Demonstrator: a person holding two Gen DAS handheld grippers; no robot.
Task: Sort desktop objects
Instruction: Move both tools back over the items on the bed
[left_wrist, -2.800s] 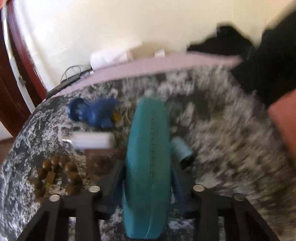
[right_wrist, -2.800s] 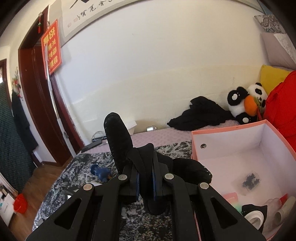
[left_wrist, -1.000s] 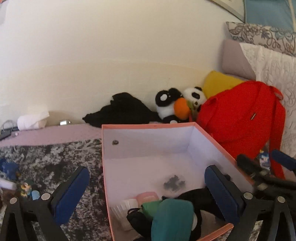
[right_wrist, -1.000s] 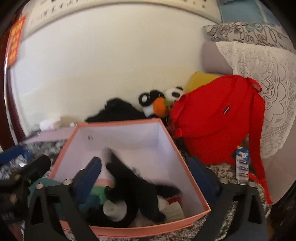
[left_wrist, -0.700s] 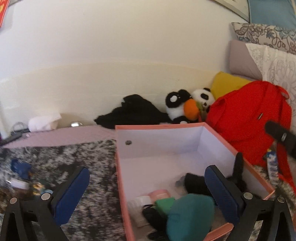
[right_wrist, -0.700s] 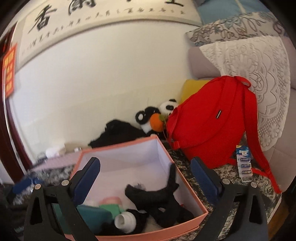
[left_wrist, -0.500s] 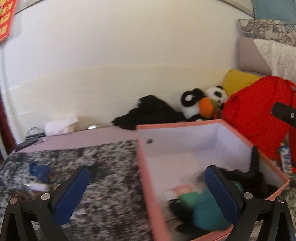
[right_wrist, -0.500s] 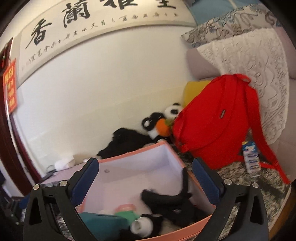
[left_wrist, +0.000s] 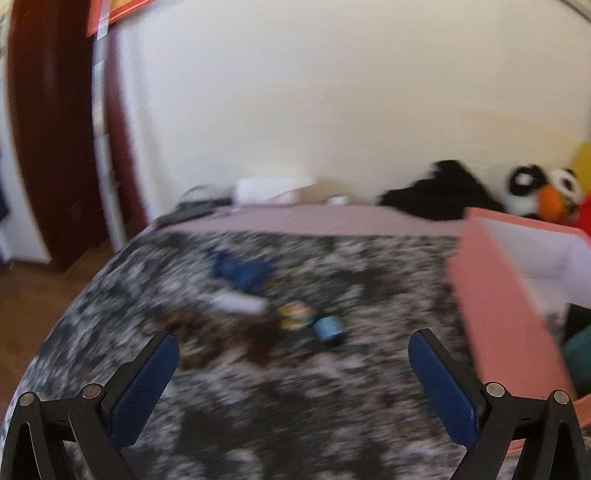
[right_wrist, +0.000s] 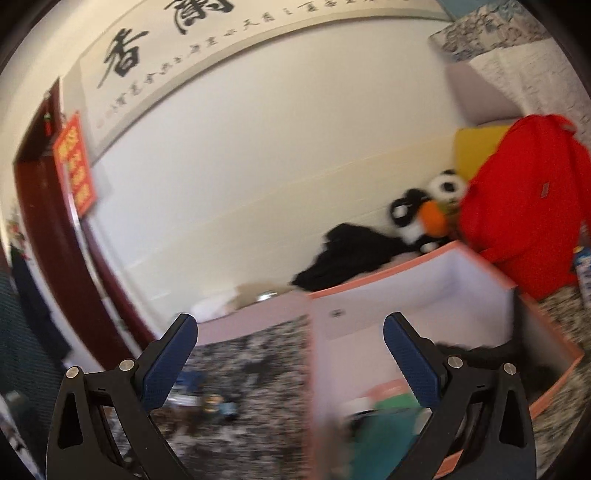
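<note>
Both views are blurred by motion. My left gripper (left_wrist: 291, 373) is open and empty above the speckled black-and-white cloth (left_wrist: 258, 406). Ahead of it lie a blue toy (left_wrist: 242, 273), a white tube (left_wrist: 240, 304), a small yellow-and-blue figure (left_wrist: 295, 315), a light blue cap-like piece (left_wrist: 328, 328) and brown beads (left_wrist: 207, 332). The pink box (left_wrist: 498, 317) stands at the right, a teal pouch (left_wrist: 578, 354) showing inside. My right gripper (right_wrist: 290, 354) is open and empty, held over the pink box (right_wrist: 417, 266), where the teal pouch (right_wrist: 384, 432) and a black item (right_wrist: 476, 350) lie.
A red backpack (right_wrist: 524, 206), a panda plush (right_wrist: 424, 218) and a black garment (right_wrist: 351, 254) sit behind the box by the wall. A dark red door frame (left_wrist: 55, 129) and wood floor (left_wrist: 44, 295) lie left of the cloth's edge. A pink mat (left_wrist: 332, 218) lines the back.
Both grippers let go of the teal pouch and the black item into the pink box and stand open. The left view has swung left to the small items on the cloth.
</note>
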